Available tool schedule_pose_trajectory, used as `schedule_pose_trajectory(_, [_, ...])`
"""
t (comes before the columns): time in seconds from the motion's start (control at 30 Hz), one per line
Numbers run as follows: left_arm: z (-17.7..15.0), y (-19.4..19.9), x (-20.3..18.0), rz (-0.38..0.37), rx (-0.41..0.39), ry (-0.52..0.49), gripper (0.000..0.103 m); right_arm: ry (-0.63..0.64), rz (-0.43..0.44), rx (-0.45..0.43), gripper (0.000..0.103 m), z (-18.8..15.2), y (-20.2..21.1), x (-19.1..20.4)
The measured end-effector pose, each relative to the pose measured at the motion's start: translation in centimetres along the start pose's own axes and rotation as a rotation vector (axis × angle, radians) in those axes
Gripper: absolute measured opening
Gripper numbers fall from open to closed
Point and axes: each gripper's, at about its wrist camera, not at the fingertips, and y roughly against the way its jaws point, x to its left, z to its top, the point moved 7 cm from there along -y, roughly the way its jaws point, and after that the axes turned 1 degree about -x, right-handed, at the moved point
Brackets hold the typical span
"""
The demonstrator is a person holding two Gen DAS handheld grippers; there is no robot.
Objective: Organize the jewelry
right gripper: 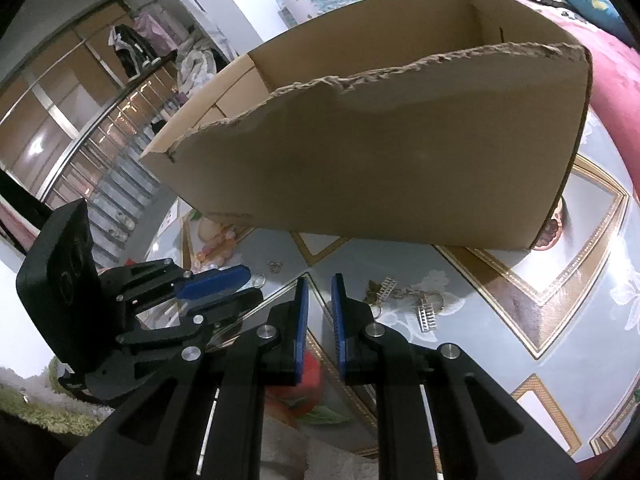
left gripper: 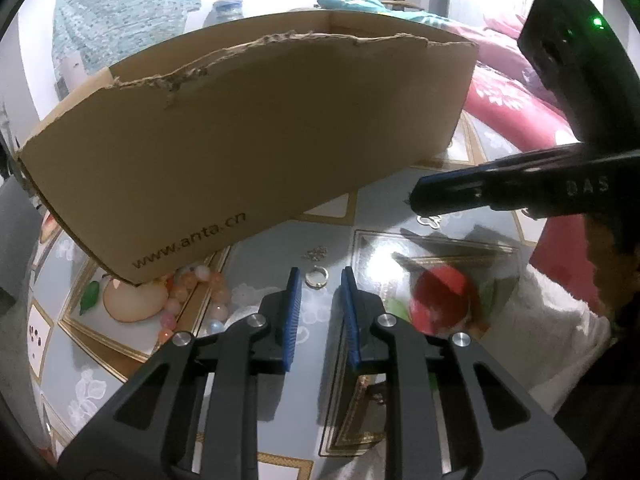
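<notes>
My left gripper point(left gripper: 320, 271) hovers low over the table with its blue pads apart and nothing between them. A small silver ring point(left gripper: 316, 279) lies on the table just ahead of its fingertips. A tiny chain piece point(left gripper: 316, 254) sits a little further on. A pastel bead bracelet point(left gripper: 192, 296) lies to the left, partly under the cardboard box point(left gripper: 248, 140). In the right wrist view my right gripper point(right gripper: 320, 278) stands with a narrow gap and holds nothing. Silver earrings on a chain point(right gripper: 404, 296) lie just right of its tips. The left gripper point(right gripper: 254, 286) and the ring point(right gripper: 260, 280) show to its left.
The open cardboard box point(right gripper: 380, 152) with a torn front wall stands right behind the jewelry. The glossy patterned tabletop point(right gripper: 520, 280) extends to the right. A pink floral quilt point(left gripper: 508, 108) lies beyond the table. A white fuzzy sleeve point(left gripper: 552, 320) is at the right edge.
</notes>
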Motion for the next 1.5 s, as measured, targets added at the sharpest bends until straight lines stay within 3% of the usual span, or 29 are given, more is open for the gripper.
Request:
schedule_pose_trajectory(0.2, [-0.2, 0.1, -0.9, -0.045, 0.006, 0.02, 0.019, 0.003, 0.003, 0.003, 0.012, 0.0, -0.2, 0.2])
schedule_pose_trajectory(0.43, [0.2, 0.7, -0.7, -0.148, -0.027, 0.12, 0.019, 0.003, 0.004, 0.003, 0.012, 0.0, -0.1, 0.1])
schedule_pose_trajectory(0.57, [0.3, 1.0, 0.2, -0.094, -0.033, 0.106, 0.019, 0.002, 0.003, 0.001, 0.012, 0.0, -0.1, 0.2])
schedule_pose_trajectory(0.7, [0.0, 0.3, 0.9, -0.067, 0.011, 0.115, 0.019, 0.002, 0.005, 0.003, 0.012, -0.1, -0.2, 0.2])
schedule_pose_trajectory(0.8, [0.2, 0.2, 0.7, -0.102, 0.01, 0.141, 0.024, 0.004, 0.005, 0.004, 0.012, -0.1, -0.1, 0.3])
schedule_pose_trajectory(1.1, [0.5, 0.0, -0.1, -0.18, 0.007, 0.185, 0.024, 0.007, 0.005, 0.005, 0.012, -0.1, 0.0, 0.4])
schedule_pose_trajectory(1.2, [0.7, 0.4, -0.2, -0.163, -0.01, 0.166, 0.024, 0.006, 0.005, 0.005, 0.012, -0.1, 0.0, 0.4])
schedule_pose_trajectory(1.37, [0.7, 0.1, 0.1, -0.034, 0.003, 0.069, 0.024, 0.007, 0.007, 0.007, 0.012, -0.1, 0.0, 0.5])
schedule_pose_trajectory(1.5, [0.7, -0.5, -0.3, 0.013, 0.021, 0.011, 0.024, 0.01, 0.006, 0.006, 0.012, 0.1, 0.0, 0.6])
